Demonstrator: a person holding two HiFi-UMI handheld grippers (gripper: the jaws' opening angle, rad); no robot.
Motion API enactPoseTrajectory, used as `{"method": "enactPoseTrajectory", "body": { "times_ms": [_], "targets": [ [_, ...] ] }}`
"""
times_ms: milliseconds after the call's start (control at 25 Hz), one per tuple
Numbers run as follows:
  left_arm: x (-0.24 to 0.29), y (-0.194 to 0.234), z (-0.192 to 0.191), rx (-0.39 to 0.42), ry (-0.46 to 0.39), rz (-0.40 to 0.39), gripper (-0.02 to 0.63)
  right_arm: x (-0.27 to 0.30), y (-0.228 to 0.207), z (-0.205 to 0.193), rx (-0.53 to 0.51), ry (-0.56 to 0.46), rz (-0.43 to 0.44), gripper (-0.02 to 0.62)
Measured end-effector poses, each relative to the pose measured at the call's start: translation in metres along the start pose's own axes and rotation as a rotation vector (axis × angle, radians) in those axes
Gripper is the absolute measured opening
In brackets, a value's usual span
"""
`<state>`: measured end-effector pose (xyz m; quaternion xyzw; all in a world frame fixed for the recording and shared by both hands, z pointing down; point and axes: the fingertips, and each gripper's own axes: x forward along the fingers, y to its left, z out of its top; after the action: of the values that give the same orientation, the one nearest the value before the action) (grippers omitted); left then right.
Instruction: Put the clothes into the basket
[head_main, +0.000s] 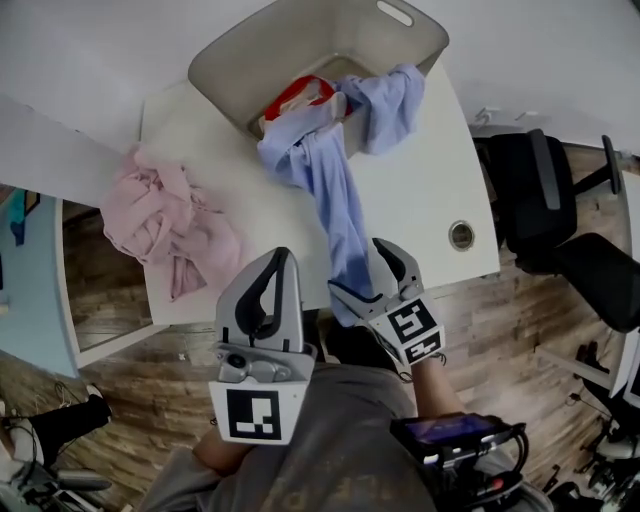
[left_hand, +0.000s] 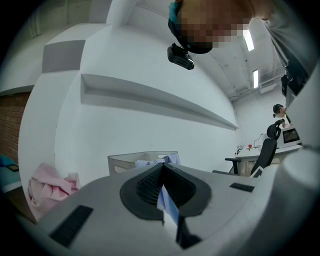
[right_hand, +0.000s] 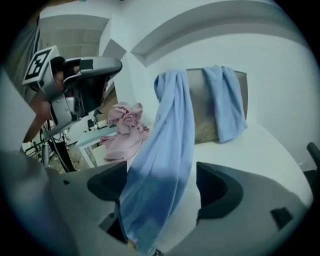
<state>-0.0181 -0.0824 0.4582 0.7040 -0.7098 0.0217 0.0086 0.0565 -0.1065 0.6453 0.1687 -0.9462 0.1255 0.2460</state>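
The blue shirt is only half home. Its top is bunched over the near rim of the basket at 12 o'clock on the worktop, beside something red already inside, and a long tail runs down to the 6 o'clock edge and hangs over it. That tail lies between the fingers of my right gripper, but they are spread wide and press on nothing, so only friction keeps the shirt where it is. I think the weight of the hanging end could drag the whole shirt out of the basket and onto the floor. If I close on just the outer fold, it may slip free as I lift. A hard pull towards me could tip or slide the light basket. My left gripper, at 7 o'clock, has its fingers pressed together, holding nothing I can be sure of. The pink garment at 9 o'clock droops over its own edge and could slide off if nudged.
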Motion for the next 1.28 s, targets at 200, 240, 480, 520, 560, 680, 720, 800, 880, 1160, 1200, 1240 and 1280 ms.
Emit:
{"method": "enactPoseTrajectory", "body": {
  "times_ms": [200,240,480,520,560,680,720,800,880,1160,1200,1240,1280],
  "targets": [
    [-0.004,0.007,-0.011,0.018,0.000,0.026,0.008,0.020,-0.001,-0.022,-0.035,0.056,-0.012,0.426],
    [-0.005,0.009,-0.013,0.019,-0.001,0.030,0.008,0.022,-0.002,-0.022,-0.047,0.060,-0.020,0.394],
    [-0.001,0.015,-0.004,0.008,-0.019,0.038,0.009,0.015,-0.010,0.000,-0.057,0.024,-0.050,0.031],
    [0.001,0.016,0.001,0.009,-0.025,0.036,0.008,0.011,-0.012,0.011,-0.063,0.004,-0.055,0.031],
    [0.003,0.016,0.007,0.010,-0.033,0.034,0.008,0.006,-0.013,0.025,-0.072,-0.020,-0.063,0.030],
    [0.008,0.018,0.027,0.011,-0.055,0.027,0.008,-0.012,-0.019,0.081,-0.115,-0.116,-0.094,0.029],
    [0.010,0.020,0.035,0.009,-0.064,0.027,0.008,-0.019,-0.021,0.103,-0.133,-0.154,-0.105,0.029],
    [0.016,0.025,0.050,0.006,-0.088,0.032,0.008,-0.032,-0.024,0.149,-0.177,-0.223,-0.125,0.029],
    [0.023,0.035,0.067,0.005,-0.115,0.040,0.008,-0.040,-0.027,0.195,-0.227,-0.283,-0.139,0.029],
    [0.055,0.085,0.125,0.017,-0.213,0.081,0.008,-0.043,-0.034,0.328,-0.383,-0.418,-0.169,0.029],
    [0.059,0.092,0.131,0.017,-0.222,0.085,0.008,-0.040,-0.036,0.341,-0.393,-0.430,-0.173,0.029],
    [0.062,0.099,0.136,0.018,-0.227,0.089,0.008,-0.037,-0.037,0.352,-0.398,-0.440,-0.177,0.029],
    [0.065,0.106,0.139,0.020,-0.226,0.094,0.008,-0.033,-0.038,0.362,-0.400,-0.449,-0.180,0.029]
  ]
}}
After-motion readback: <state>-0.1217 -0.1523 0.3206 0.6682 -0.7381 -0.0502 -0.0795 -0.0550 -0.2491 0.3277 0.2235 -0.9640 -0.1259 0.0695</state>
